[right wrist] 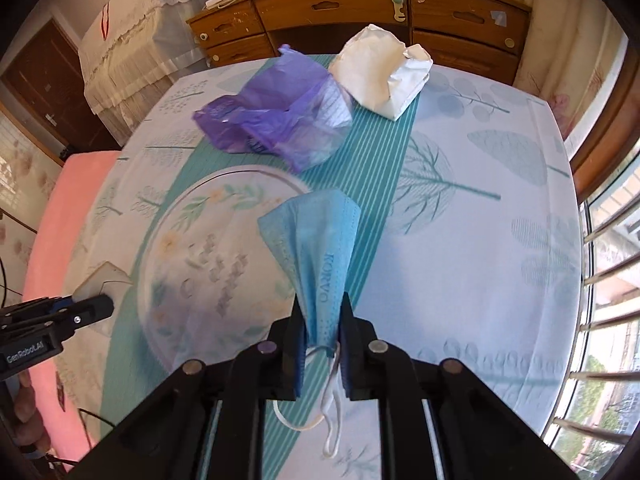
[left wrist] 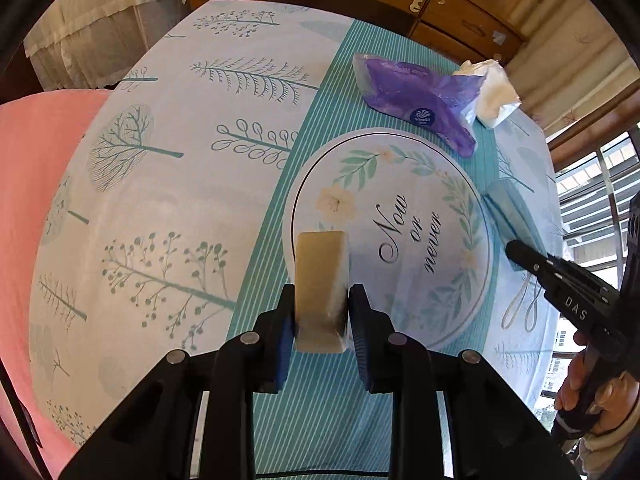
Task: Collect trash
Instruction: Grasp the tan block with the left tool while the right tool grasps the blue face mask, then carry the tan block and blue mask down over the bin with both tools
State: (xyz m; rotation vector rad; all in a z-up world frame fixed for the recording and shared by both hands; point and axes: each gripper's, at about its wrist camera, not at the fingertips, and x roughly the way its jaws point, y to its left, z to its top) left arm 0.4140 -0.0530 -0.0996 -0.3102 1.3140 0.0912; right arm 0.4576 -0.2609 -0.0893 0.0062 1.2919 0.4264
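Left tongs [left wrist: 322, 314]: clenched on a pale tan rectangular block in clear wrap [left wrist: 322, 280]. The block sits squarely between the two blue pads, its long axis running straight out ahead of the fingers, and it is held off the tablecloth. No writing can be read on it.

Right tongs [right wrist: 322, 328]: clenched on a light blue pleated face mask [right wrist: 316, 256]. The pinched end of the mask is between the pads; the rest fans out ahead of the fingertips, long axis in line with the fingers. Its white ear loops [right wrist: 332, 408] trail back below the pads. "KORVO" is printed along the mask, reading lengthwise. The mask hangs clear of the cloth.

Beneath both tongs lies the tree-printed white and teal striped tablecloth [left wrist: 160, 208]. Ahead of the left tongs is a round floral medallion [left wrist: 440, 184] lettered "Now or never".

Beyond the medallion, well ahead of both tongs, a crumpled purple plastic wrapper [right wrist: 272, 120] lies on the striped band; a round dark blue label on it seems to read "Vinda". Just beside it, further out and to the right, is a crumpled white paper bag [right wrist: 380, 76].

The right tongs' side reads "DAS"; the left tongs' side reads "GenRobot.AI".

Farthest off stands a wooden drawer cabinet [right wrist: 460, 20].
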